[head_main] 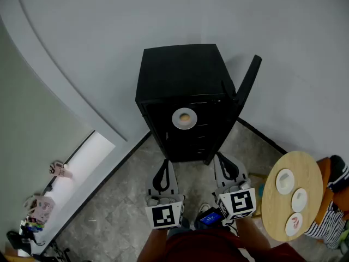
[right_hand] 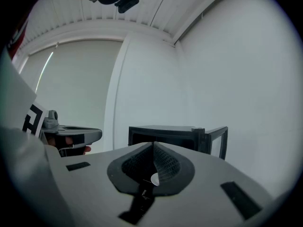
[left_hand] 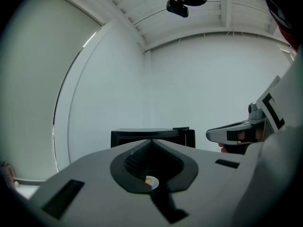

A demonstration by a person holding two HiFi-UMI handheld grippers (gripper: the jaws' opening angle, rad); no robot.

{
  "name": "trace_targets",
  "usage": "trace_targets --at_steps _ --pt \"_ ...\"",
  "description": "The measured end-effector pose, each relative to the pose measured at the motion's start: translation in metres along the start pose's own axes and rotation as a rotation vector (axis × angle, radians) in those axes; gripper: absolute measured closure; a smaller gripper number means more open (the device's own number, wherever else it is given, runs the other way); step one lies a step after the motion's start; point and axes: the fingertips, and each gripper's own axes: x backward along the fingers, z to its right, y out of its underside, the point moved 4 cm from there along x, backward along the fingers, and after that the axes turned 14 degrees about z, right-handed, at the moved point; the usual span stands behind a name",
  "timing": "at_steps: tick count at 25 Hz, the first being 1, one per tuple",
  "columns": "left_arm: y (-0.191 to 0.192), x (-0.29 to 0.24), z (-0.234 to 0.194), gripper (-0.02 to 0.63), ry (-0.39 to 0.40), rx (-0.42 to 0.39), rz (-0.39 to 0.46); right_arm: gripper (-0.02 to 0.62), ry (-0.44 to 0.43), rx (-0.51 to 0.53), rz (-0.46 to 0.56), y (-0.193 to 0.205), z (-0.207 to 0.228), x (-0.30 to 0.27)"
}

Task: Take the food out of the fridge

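A small black fridge (head_main: 182, 75) stands on the floor against the white wall, its door (head_main: 248, 83) swung open to the right. On a shelf inside rests a white plate (head_main: 184, 118) bearing a small brown piece of food. My left gripper (head_main: 165, 161) and right gripper (head_main: 218, 156) are held side by side just in front of the fridge, both level, both shut and empty, short of the plate. In the left gripper view the plate (left_hand: 150, 181) shows through the gap under the closed jaws. It shows the same way in the right gripper view, where the plate (right_hand: 155, 178) sits below the fridge (right_hand: 165, 132).
A round wooden table (head_main: 305, 171) stands at the right with three small white dishes on it. Striped cloth (head_main: 330, 212) lies beside it. Small items (head_main: 41, 206) sit on the floor at the far left by a bright window strip.
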Motion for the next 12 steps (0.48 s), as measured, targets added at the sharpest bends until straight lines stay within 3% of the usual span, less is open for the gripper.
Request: trace_targets --at_steps 12 --pt "0.004 0.001 -0.013 0.592 0.017 0.008 -0.004 0.575 -0.022 0.014 -0.001 0.003 -0.021 -0.014"
